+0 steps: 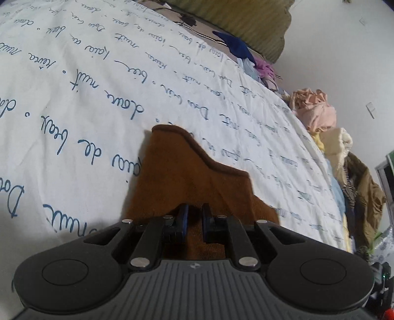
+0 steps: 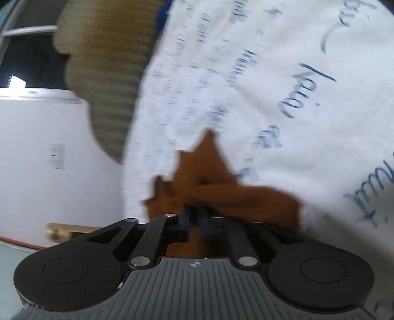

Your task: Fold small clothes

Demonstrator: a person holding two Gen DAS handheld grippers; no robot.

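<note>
Mid-fold, judging by the grips: left gripper (image 1: 194, 216) clamped on brown cloth (image 1: 187, 172), which hangs over the bed (image 1: 73, 98). Right gripper (image 2: 197, 216) looks pinched on a bunched edge; view blurred. Next: lay flat, align edges.

I am in a home bedroom. A bed (image 1: 98, 86) spreads under me, its white cover printed with blue handwriting. At one o'clock a green pillow (image 1: 246, 22) lies by the white wall, and at three o'clock heaped clothes (image 1: 317, 110) line the bed's edge. A wall switch (image 1: 371, 110) shows there.
</note>
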